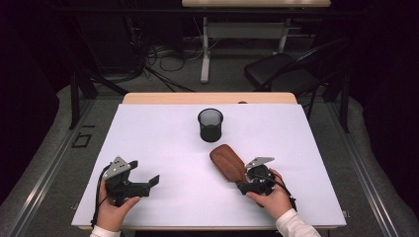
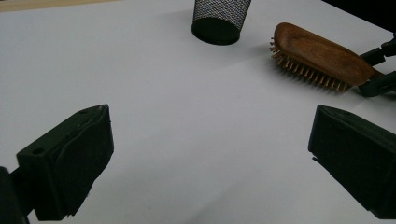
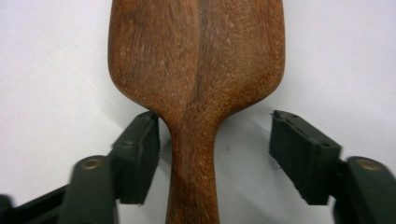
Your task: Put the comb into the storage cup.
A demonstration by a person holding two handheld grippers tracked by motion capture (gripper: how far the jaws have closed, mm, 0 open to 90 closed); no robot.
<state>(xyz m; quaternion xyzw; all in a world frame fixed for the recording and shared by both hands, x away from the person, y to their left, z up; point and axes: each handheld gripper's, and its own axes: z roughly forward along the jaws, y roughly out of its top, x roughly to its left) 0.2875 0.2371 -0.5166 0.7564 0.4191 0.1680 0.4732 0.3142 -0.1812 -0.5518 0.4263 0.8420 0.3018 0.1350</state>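
A brown wooden hairbrush (image 1: pixel 228 162) lies bristles down on the white table (image 1: pixel 163 143), its handle pointing at the person's right hand. In the right gripper view, my right gripper (image 3: pixel 217 149) stands open astride the brush handle (image 3: pixel 194 177). Its left pad sits almost against the wood, and its right pad stays well apart from it. The left gripper view shows the brush (image 2: pixel 322 56) from the side, with the right gripper (image 2: pixel 378 70) at its handle end. My left gripper (image 1: pixel 144 173) rests near the front left of the table, open (image 2: pixel 210 154) with nothing between its jaws.
A black mesh cup (image 1: pixel 210 125) stands upright just beyond the brush, at the table's middle back (image 2: pixel 220 21). Behind the table are a black chair (image 1: pixel 281 69), a desk leg (image 1: pixel 204 49) and loose cables on the floor.
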